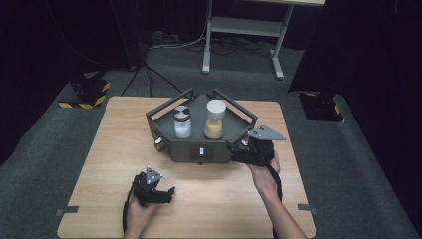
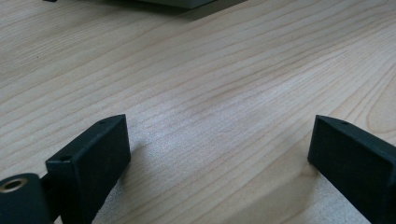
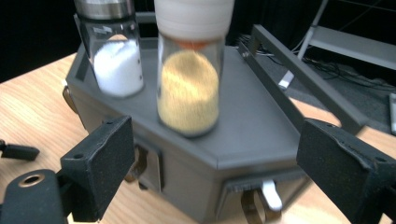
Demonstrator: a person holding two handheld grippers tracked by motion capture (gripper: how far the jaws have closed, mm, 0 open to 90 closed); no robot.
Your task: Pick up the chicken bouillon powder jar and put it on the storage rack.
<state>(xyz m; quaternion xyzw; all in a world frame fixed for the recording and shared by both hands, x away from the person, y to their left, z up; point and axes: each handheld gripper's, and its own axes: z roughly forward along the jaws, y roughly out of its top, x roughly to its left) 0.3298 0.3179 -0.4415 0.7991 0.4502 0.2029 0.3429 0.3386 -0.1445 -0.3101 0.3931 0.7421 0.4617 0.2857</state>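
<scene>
- High view, nearest edge: my left gripper (image 1: 166,193) rests low over the wooden table (image 1: 99,164), held in the left hand (image 1: 142,211) near the table's front edge.
- Left gripper view: its two black jaws stand well apart, with bare wood grain between them and nothing gripped.
- High view, right side: my right gripper (image 1: 234,149) sits just beside the right front corner of the dark grey rack (image 1: 199,147), the right hand (image 1: 263,172) behind it and the grey three-cornered plate on top.
- Right gripper view: its jaws are spread wide, one on each side of the rack's front corner; nothing is pressed between the pads. They look along toward the jar of yellow powder (image 3: 188,86).
- Jar of yellow powder, with a white lid, stands upright on the rack's top, on the right of the pair (image 1: 214,119).
- Shaker of white grains (image 3: 116,60), with a metal cap, stands upright just beside it, on the left (image 1: 182,122).
- Farthest: dark carpet and the legs of a grey bench (image 1: 244,30) beyond the table.
</scene>
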